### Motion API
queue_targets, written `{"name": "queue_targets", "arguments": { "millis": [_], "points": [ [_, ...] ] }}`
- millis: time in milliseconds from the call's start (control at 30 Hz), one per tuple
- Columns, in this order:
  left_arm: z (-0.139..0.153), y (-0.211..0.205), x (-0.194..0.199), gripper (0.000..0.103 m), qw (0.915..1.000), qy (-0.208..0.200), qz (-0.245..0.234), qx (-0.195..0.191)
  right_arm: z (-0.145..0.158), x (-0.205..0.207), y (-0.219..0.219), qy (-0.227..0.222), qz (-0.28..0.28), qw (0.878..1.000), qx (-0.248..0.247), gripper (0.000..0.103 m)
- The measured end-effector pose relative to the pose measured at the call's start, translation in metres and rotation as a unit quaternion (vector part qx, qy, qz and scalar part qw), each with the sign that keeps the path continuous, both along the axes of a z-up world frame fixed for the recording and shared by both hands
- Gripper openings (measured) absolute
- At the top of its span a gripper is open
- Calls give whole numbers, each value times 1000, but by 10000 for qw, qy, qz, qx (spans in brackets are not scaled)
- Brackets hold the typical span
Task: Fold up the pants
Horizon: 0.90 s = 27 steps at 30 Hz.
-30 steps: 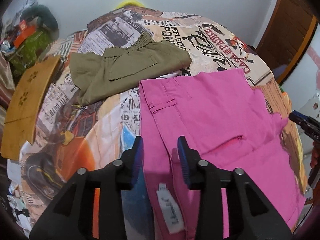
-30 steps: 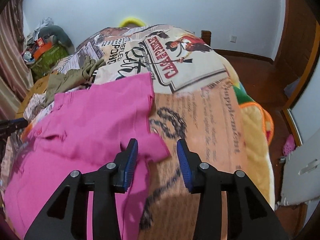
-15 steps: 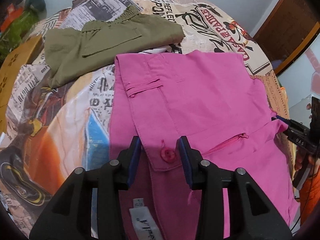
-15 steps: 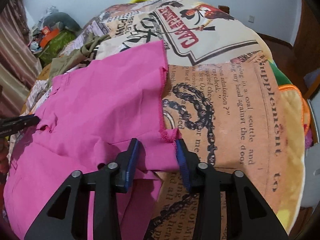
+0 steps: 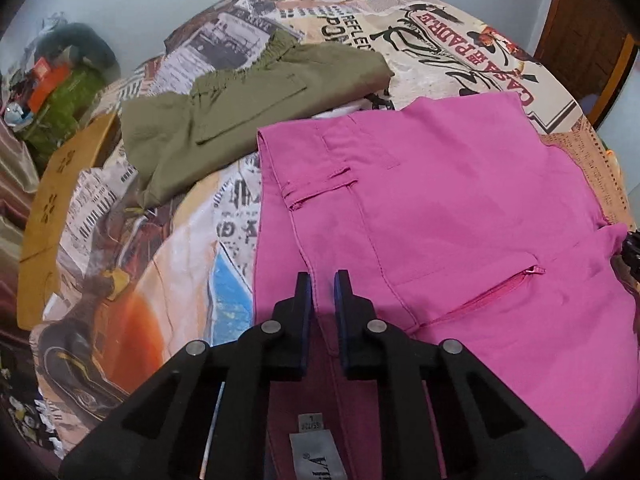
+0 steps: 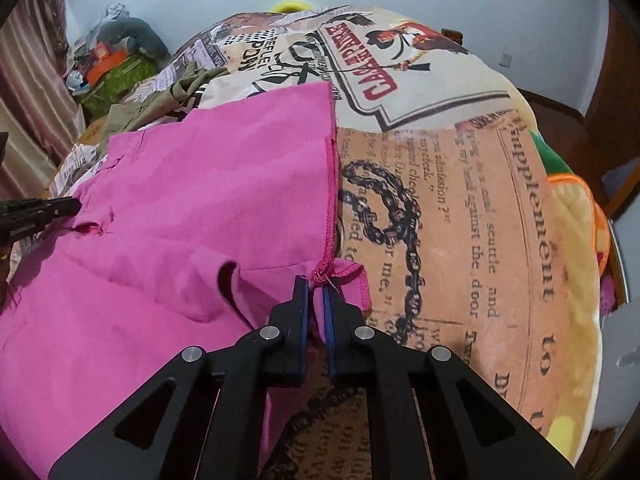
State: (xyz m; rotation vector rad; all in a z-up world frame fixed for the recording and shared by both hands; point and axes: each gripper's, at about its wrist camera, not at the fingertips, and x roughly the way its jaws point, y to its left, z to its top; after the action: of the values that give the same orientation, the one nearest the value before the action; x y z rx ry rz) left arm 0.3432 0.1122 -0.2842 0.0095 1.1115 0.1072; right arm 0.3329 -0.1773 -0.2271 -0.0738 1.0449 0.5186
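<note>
Pink pants (image 5: 460,208) lie spread on a bed with a printed newspaper-pattern cover (image 5: 160,264). My left gripper (image 5: 323,280) is shut on the pants' waistband at the fly, just above the inner label (image 5: 316,456). My right gripper (image 6: 315,284) is shut on the crotch seam of the pink pants (image 6: 180,208), where the leg hems meet. The left gripper's fingertip (image 6: 48,208) shows at the left edge of the right wrist view. The right gripper's tip (image 5: 634,248) shows at the right edge of the left wrist view.
Folded olive-green pants (image 5: 240,100) lie on the bed behind the pink ones. A yellow-brown wooden board (image 5: 52,208) stands at the bed's left side, with clutter (image 5: 52,88) beyond it. A wooden door (image 5: 584,32) is at the far right. The bed's right edge (image 6: 576,240) drops to the floor.
Both grippers have closed from open onto the pink pants: the left on the waistband, the right on the crotch seam. Both views have pulled back slightly from the cloth.
</note>
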Motion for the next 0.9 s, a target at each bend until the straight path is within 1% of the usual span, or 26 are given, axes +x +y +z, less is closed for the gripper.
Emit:
{"name": "queue_targets", "arguments": {
  "millis": [100, 167, 233, 300, 367, 400, 433, 467, 500, 567, 667, 700, 733, 767, 800, 900],
  "points": [
    [6, 2, -3, 13, 10000, -10, -75, -11, 6, 2, 0, 110, 11, 9999, -59, 6],
    [12, 2, -8, 13, 9999, -11, -91, 57, 16, -1, -4, 144, -88, 9998, -80, 10],
    [22, 2, -15, 13, 9999, -97, -95, 45, 34, -4, -12, -27, -216, 9998, -28, 10],
    [34, 1, -23, 13, 9996, -227, -134, -82, 48, -8, -17, -132, -244, 9995, 170, 11],
    [41, -4, -29, 14, 9992, -314, -209, -128, 60, -11, -18, -213, -235, 9989, 339, 16],
    [44, -9, -32, 15, 9988, -361, -284, -157, 65, -14, -16, -241, -183, 9987, 412, 22],
    [45, -13, -33, 16, 9986, -369, -337, -198, 69, -16, -11, -256, -103, 9985, 478, 32],
    [44, -17, -33, 17, 9982, -347, -412, -268, 69, -17, -7, -269, -49, 9983, 511, 36],
    [42, -19, -33, 18, 9980, -315, -452, -294, 70, -20, -2, -316, 28, 9979, 557, 38],
    [33, -26, -29, 19, 9982, -178, -519, -224, 65, -20, 10, -380, 155, 9979, 508, 38],
    [19, -29, -27, 19, 9984, 31, -527, -221, 51, -15, 21, -312, 155, 9987, 372, 38],
    [15, -28, -27, 19, 9985, 54, -499, -228, 45, -13, 23, -272, 141, 9989, 357, 35],
    [14, -27, -27, 19, 9984, 42, -487, -267, 41, -12, 23, -283, 119, 9990, 326, 20],
    [13, -25, -28, 19, 9984, 30, -478, -314, 37, -11, 25, -268, 141, 9992, 250, 11],
    [13, -24, -28, 19, 9983, 22, -474, -349, 36, -12, 26, -294, 128, 9994, 151, 6],
    [11, -26, -30, 19, 9983, 12, -497, -287, 30, -7, 23, -350, 82, 9993, 69, 6]
  ]
}}
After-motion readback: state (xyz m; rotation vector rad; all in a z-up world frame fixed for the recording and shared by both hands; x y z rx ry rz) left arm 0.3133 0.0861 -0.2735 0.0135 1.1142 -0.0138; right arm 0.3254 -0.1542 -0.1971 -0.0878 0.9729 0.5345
